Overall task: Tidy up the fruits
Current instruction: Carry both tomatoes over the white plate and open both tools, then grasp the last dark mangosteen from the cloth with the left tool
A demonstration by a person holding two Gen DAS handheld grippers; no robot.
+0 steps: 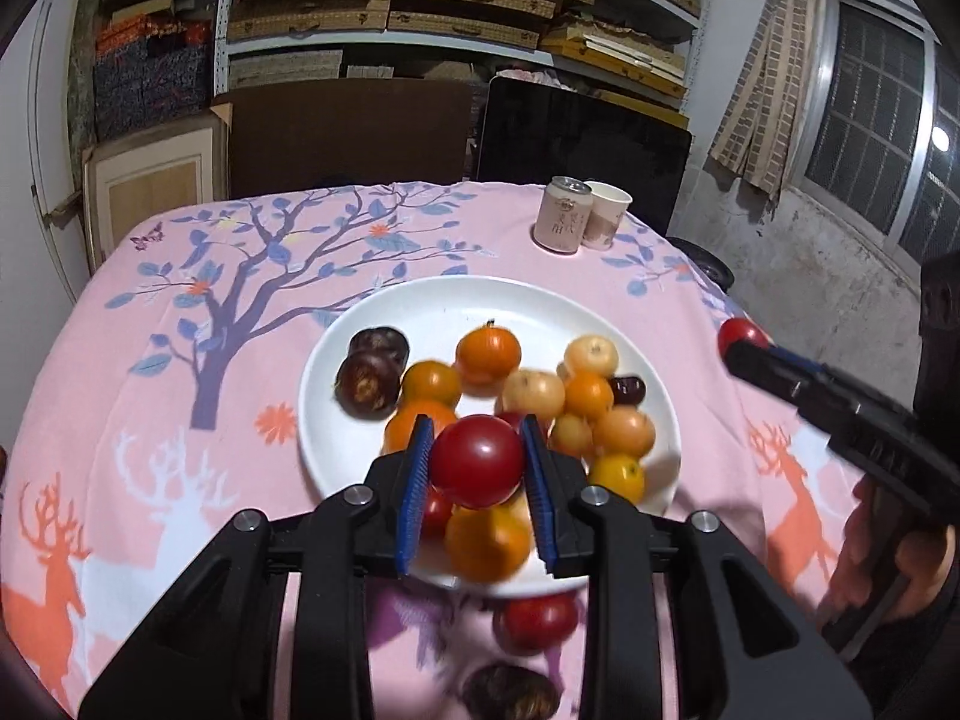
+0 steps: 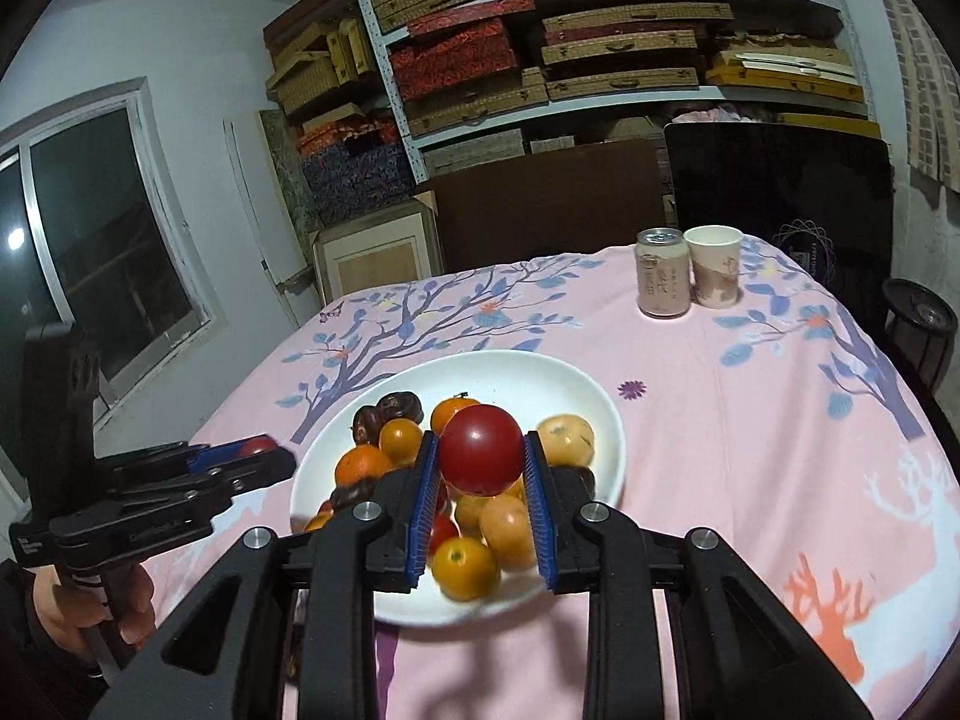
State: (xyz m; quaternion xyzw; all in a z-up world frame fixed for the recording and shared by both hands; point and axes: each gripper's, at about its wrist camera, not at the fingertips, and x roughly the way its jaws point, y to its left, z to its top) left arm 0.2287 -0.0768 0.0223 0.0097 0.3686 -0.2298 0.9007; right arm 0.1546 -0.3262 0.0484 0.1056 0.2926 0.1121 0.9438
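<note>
I had each tool clamped on a red fruit: the left tool [image 1: 477, 462] on one red fruit [image 1: 477, 459], the right tool [image 2: 480, 462] on another [image 2: 480, 450], both above the white plate [image 2: 540, 378] on the bench; best lower each slowly into a bare gap before releasing, so neighbours stay put

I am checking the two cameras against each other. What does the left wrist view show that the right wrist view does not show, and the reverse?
Only the left wrist view shows a red fruit on the cloth just off the plate's near rim, with a dark fruit nearer still.

Only the right wrist view shows the window at its left.

Both show the white plate of mixed fruit, the can beside the paper cup, and each gripper, left gripper and right gripper, shut on a red fruit.
</note>
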